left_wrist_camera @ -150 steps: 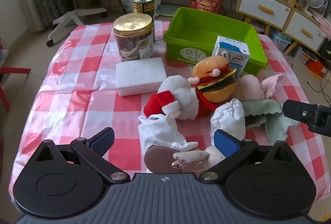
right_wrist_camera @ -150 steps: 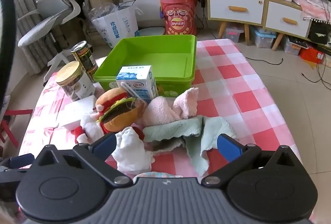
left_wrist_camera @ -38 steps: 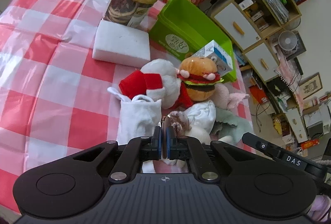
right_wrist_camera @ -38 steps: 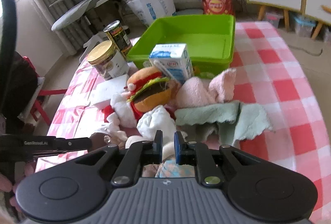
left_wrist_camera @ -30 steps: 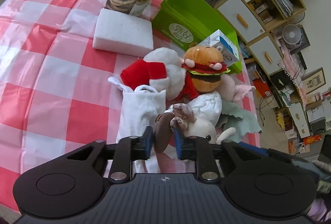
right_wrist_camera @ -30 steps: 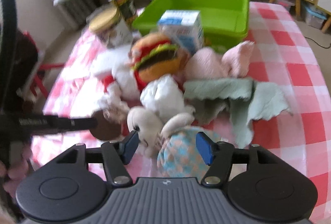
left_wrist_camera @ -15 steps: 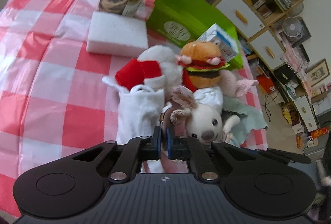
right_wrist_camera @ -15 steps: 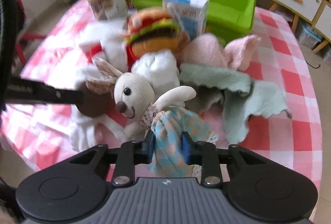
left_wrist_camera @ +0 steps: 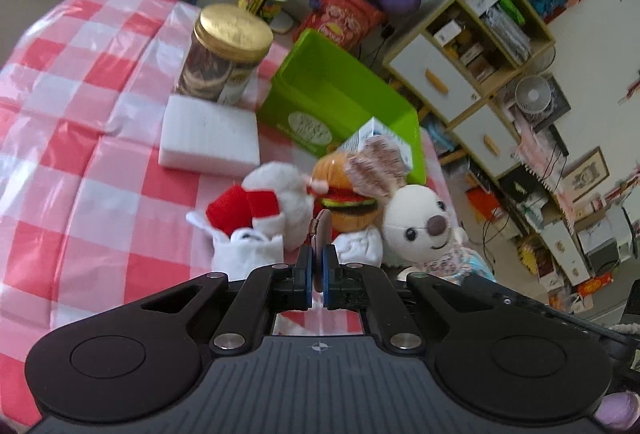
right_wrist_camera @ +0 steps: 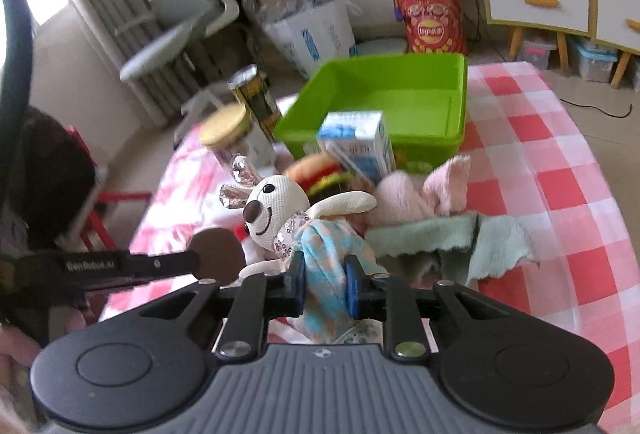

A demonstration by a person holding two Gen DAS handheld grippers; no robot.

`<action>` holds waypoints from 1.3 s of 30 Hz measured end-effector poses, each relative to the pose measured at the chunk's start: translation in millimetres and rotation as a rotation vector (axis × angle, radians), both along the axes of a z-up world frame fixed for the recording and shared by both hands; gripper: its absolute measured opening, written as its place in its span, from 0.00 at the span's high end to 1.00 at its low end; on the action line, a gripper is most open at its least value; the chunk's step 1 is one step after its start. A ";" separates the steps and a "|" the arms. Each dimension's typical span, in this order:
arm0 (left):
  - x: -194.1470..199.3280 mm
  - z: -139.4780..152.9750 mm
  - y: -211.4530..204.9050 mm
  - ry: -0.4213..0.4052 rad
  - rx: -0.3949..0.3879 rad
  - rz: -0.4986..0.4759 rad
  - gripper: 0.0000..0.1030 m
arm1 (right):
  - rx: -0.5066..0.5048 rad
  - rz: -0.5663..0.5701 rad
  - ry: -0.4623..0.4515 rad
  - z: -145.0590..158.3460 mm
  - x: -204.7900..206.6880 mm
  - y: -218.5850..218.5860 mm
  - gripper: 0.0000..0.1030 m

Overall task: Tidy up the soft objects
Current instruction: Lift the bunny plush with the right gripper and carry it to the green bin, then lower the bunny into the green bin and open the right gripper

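Left wrist view: the left tool (left_wrist_camera: 316,276) has its blue pads pinched nearly together on a thin brown disc (left_wrist_camera: 322,234) that stands on edge between them. Just to its right the cream plush rabbit (left_wrist_camera: 418,224) faces the camera, one sequinned ear raised in front of the milk carton (left_wrist_camera: 376,131). Beyond the pads sit a burger plush (left_wrist_camera: 344,189), a red-and-white plush (left_wrist_camera: 260,201) and a white cloth pouch (left_wrist_camera: 244,254), all crowded together. A white foam block (left_wrist_camera: 208,133) lies just beyond them, with a gold-lidded jar (left_wrist_camera: 224,57) behind it and a green bin (left_wrist_camera: 340,101) to its right near the far edge of the surface (left_wrist_camera: 80,153). The checked cloth to the left of the pile carries nothing.

Right wrist view: the right tool (right_wrist_camera: 324,284) grips the rabbit's blue checked dress (right_wrist_camera: 324,266) between narrowly spaced pads, and the rabbit (right_wrist_camera: 276,209) leans up and left from them. The left tool's arm reaches in from the left with the brown disc (right_wrist_camera: 216,254) at its tip, just beside the rabbit. A green towel (right_wrist_camera: 460,242) and a pink cloth (right_wrist_camera: 420,193) lie crumpled to the right of the rabbit. Behind them the milk carton (right_wrist_camera: 356,145) stands against the green bin (right_wrist_camera: 400,101), whose inside is bare. To the right, checked cloth runs uncovered to the surface's (right_wrist_camera: 560,173) rounded edge.
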State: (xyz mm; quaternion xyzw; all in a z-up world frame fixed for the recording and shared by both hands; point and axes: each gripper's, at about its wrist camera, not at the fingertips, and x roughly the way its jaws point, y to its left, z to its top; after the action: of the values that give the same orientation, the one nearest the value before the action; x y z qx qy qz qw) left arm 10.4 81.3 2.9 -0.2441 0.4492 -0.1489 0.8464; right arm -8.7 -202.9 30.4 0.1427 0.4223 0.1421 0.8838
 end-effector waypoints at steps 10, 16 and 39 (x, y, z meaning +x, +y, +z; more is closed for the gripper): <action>1.3 13.0 17.7 -0.041 -0.063 0.048 1.00 | 0.094 -0.056 -0.020 12.8 10.2 -4.5 0.97; 3.8 18.1 28.4 -0.053 -0.089 0.070 1.00 | 0.166 -0.117 -0.042 28.9 21.8 -5.2 0.97; 152.3 18.4 -50.4 -0.130 0.170 -0.021 1.00 | 0.203 -0.325 -0.145 5.1 142.6 -43.8 0.97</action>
State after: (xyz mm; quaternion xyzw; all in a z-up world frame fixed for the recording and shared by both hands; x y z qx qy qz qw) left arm 162.7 31.0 21.3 -0.1565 0.4067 -0.1347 0.8899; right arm 133.9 -246.7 35.5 0.2870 0.3125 0.0492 0.9042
